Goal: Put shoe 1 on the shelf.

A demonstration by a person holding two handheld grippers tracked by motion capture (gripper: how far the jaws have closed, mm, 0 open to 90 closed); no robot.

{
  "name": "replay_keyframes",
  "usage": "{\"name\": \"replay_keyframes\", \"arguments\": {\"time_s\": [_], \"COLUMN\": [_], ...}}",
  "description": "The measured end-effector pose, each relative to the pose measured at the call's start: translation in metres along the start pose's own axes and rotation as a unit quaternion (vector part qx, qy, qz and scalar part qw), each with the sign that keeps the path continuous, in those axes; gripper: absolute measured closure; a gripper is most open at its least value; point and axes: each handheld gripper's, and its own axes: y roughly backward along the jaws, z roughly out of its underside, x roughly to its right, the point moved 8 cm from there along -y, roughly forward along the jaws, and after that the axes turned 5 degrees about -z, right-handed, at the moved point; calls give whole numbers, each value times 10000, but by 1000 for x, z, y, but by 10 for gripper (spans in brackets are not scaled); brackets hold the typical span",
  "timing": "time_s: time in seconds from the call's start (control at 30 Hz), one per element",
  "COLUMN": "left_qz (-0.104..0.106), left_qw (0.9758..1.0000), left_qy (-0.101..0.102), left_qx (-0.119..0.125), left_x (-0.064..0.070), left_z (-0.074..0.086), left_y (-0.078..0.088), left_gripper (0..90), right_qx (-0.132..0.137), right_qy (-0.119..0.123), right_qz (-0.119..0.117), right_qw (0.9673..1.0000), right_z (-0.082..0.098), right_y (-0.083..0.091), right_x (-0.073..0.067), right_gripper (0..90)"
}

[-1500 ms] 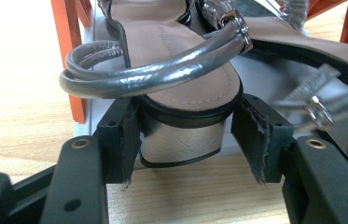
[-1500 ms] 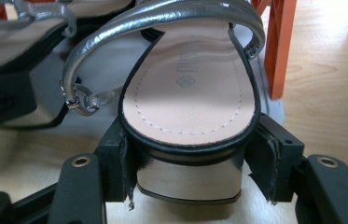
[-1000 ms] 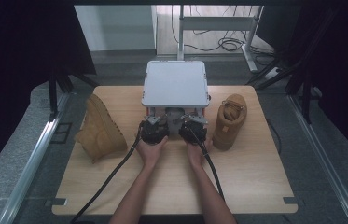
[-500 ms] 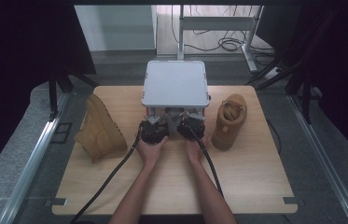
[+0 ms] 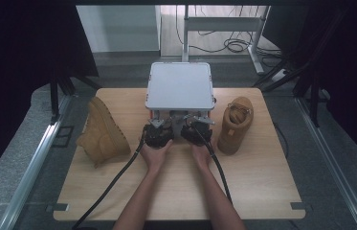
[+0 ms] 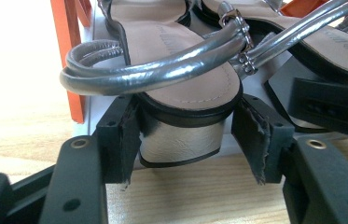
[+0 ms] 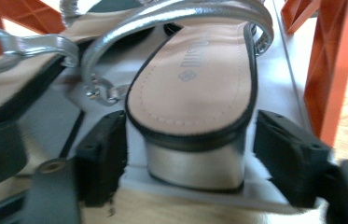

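Two silver strappy sandals sit on the low shelf under a grey-topped rack (image 5: 181,86). In the left gripper view one sandal (image 6: 181,79) has its block heel between my left gripper's (image 6: 185,135) pads, which press against the sole's rim on both sides. My right gripper (image 7: 192,154) straddles the heel of the other sandal (image 7: 195,88). Its jaws have just been opening, and a gap shows on each side of the heel. From above, the left gripper (image 5: 157,134) and right gripper (image 5: 196,133) sit side by side at the rack's front edge.
The rack stands on orange legs (image 7: 330,60) at the back middle of the wooden table (image 5: 262,182). A tan boot (image 5: 102,134) lies on its side to the left. A second tan boot (image 5: 236,124) stands upright to the right. Cables trail back from both grippers.
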Motion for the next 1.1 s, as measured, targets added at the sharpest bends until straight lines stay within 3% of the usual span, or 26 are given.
{"name": "replay_keyframes", "arguments": {"time_s": [0.13,0.23,0.3,0.4,0.5,0.67,0.93,1.1], "left_qz": [57,113,98,75,135,207,184,195], "left_qw": [9997,9992,9992,9994,9996,9997,9996,9995], "left_qy": [-83,-16,-9,91,123,156,132,148], "left_qx": [216,373,392,323,201,-46,-189,-189], "left_x": [-5,-12,-17,-25,-28,-31,-33,-33], "left_z": [-4,-5,-3,1,5,12,19,17], "left_y": [17,33,39,40,36,20,10,10], "left_gripper": [348,400,476,616,737,825,870,879], "right_qx": [172,315,403,408,384,297,216,260], "right_qy": [69,111,31,-7,-53,-54,-78,54], "right_qz": [-178,-261,-291,-155,-148,-121,-92,-35], "right_qw": [9997,9991,9988,9990,9991,9995,9997,9996], "right_z": [-2,-2,-2,-1,0,4,9,6], "right_y": [21,38,46,52,50,39,26,27], "right_x": [-1,5,11,20,25,29,34,31], "right_gripper": [242,306,425,610,735,846,886,893]}}
